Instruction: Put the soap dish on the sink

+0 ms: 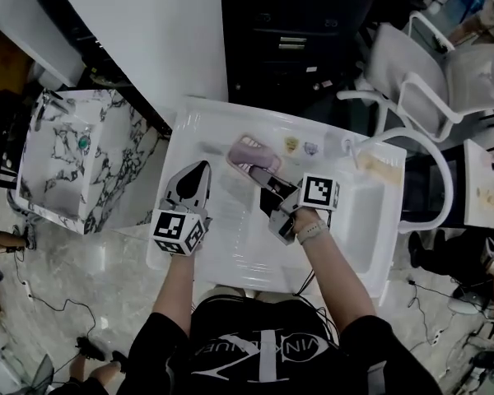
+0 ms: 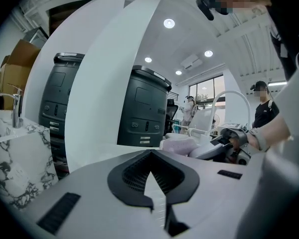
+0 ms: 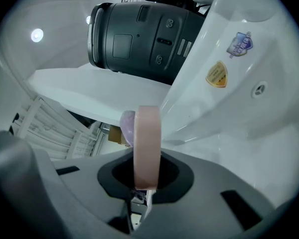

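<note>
The soap dish is a pinkish-lavender oval tray, held above the back left part of the white sink. My right gripper is shut on its near edge. In the right gripper view the soap dish stands edge-on between the jaws of the right gripper, over the sink's white basin wall. My left gripper hovers just left of the dish, shut and holding nothing. The left gripper view shows the left gripper with jaws meeting, and the soap dish beyond them to the right.
A curved white faucet rises at the sink's right side. A marble-patterned basin stands to the left. Dark cabinets sit behind the sink, white chairs at the back right. Stickers mark the sink's back ledge.
</note>
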A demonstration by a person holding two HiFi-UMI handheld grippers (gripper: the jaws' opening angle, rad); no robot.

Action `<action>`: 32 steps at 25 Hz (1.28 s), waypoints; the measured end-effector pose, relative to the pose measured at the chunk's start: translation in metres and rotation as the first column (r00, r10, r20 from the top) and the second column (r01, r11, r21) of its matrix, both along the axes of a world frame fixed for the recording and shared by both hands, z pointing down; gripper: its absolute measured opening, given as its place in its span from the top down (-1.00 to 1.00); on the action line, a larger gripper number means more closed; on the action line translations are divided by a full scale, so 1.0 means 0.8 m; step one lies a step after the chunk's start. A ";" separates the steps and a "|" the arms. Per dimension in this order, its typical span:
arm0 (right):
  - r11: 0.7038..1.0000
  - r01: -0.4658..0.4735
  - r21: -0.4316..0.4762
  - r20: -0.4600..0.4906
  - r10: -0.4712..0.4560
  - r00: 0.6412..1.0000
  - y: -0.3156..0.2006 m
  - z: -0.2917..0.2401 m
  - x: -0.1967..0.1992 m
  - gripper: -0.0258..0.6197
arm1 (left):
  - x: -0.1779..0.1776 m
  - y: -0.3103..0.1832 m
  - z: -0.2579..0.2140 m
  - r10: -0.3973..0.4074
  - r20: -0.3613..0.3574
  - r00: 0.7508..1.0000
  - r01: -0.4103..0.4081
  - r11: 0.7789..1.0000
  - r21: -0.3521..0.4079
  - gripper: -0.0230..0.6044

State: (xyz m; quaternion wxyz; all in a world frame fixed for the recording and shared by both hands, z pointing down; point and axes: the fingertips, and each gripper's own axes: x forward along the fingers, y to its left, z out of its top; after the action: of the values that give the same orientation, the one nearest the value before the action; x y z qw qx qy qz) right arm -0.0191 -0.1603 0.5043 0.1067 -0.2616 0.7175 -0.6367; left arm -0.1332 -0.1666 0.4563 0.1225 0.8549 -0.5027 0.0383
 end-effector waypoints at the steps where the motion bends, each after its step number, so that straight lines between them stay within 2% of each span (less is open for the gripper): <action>1: 1.000 0.006 0.015 -0.001 -0.006 1.000 -0.005 -0.001 -0.005 0.77 | 0.000 -0.003 0.004 0.005 0.001 1.000 -0.005 1.000 -0.011 0.88; 6: 1.000 0.003 -0.028 -0.023 -0.004 1.000 -0.017 0.011 -0.018 0.77 | 0.004 -0.014 0.031 0.036 0.003 0.999 -0.036 0.996 -0.083 0.88; 8: 1.000 0.023 -0.011 -0.020 -0.023 1.000 -0.026 0.013 -0.026 0.77 | 0.007 -0.018 0.039 0.051 0.002 0.999 -0.050 0.994 -0.101 0.88; 22: 0.997 0.052 -0.053 -0.018 -0.053 0.998 -0.065 0.044 -0.035 0.77 | 0.040 -0.040 0.085 0.105 -0.045 0.993 -0.112 0.975 -0.192 0.88; 30: 0.989 0.102 -0.104 0.018 -0.100 0.995 -0.072 0.059 -0.046 0.76 | 0.054 -0.043 0.104 0.139 -0.055 0.989 -0.148 0.961 -0.232 0.88; 32: 0.984 0.104 -0.144 0.019 -0.103 0.995 -0.070 0.061 -0.047 0.76 | 0.056 -0.043 0.106 0.144 -0.053 0.988 -0.153 0.959 -0.237 0.88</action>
State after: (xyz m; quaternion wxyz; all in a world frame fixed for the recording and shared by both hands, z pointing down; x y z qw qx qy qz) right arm -0.0564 -0.2160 0.5528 0.0583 -0.2273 0.6816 -0.6931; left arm -0.0886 -0.2011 0.5410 0.2307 0.8696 -0.4265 0.0928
